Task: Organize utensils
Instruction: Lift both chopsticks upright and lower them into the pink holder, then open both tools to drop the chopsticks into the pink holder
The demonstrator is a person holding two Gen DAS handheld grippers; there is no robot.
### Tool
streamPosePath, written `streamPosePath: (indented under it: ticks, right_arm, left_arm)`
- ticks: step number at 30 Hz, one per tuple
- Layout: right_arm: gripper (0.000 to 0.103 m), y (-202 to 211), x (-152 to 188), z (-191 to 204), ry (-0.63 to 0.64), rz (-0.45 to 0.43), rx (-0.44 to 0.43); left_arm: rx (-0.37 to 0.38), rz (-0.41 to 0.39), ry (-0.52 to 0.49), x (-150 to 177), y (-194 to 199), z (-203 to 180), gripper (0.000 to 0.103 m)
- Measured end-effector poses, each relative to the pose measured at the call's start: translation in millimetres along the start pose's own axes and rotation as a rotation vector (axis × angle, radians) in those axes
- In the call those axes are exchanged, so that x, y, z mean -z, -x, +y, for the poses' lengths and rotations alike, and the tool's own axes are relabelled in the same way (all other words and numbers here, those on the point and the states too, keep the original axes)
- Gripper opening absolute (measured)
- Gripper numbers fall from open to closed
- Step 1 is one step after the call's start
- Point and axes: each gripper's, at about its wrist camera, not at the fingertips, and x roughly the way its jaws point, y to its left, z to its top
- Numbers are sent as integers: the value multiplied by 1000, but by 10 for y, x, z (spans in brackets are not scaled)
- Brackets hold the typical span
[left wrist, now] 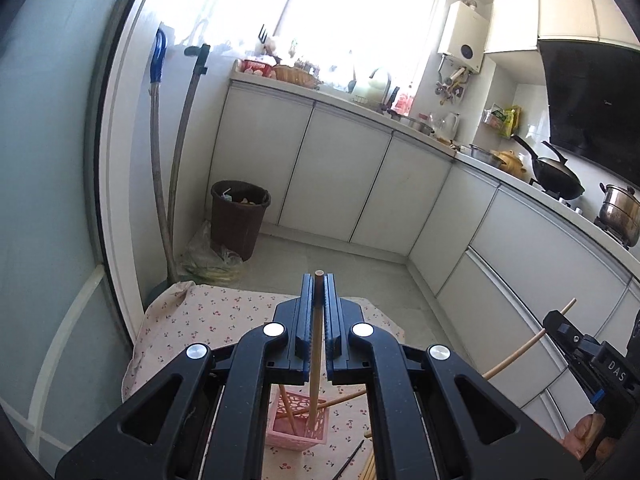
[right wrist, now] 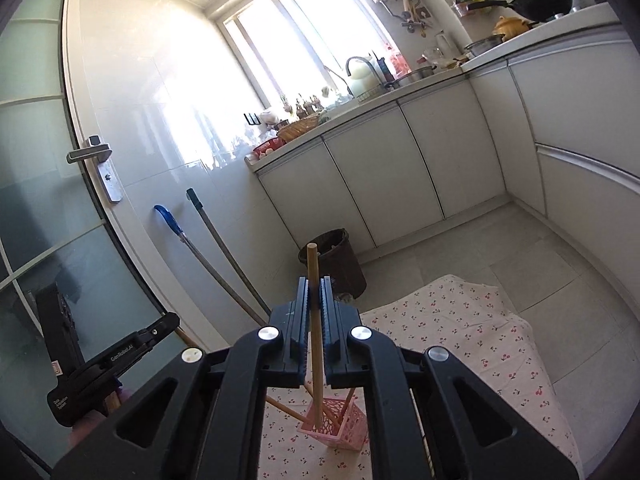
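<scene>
Both tongs clamped on one chopstick each, above the pink basket.

Left tongs are closed tight on a wooden chopstick; right tongs likewise grip their own chopstick, each stick near upright, lower end over the pink basket on the cherry-print tabletop. More sticks lean in the basket; a few lie loose beside it. Judgement: sticks light, stiff, smooth and liable to pivot; hold near mid-length and lower tip-first.
</scene>
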Motion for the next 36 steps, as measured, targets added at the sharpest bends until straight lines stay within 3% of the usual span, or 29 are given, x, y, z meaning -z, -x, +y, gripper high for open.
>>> streamPosePath:
  ticks: [5, 14, 20, 29, 36]
  right_arm:
    - [6, -232, 113, -19, -4, 24, 17]
    - [6, -539, 277, 32, 25, 71, 65]
    - [6, -736, 376, 29, 26, 103, 94]
    - [9, -1005, 500, -14, 1, 161, 101]
    - [16, -859, 505, 150, 98, 121, 121]
  left_arm:
    - [-16, 86, 75, 169, -382, 282, 7]
    - [-34, 67, 133, 112, -195, 447, 11]
    - [-34, 102, 168, 140, -266, 526, 12]
    - [-15, 115, 170, 145, -302, 502, 13]
    - [-2, 140, 137, 206, -340, 419, 15]
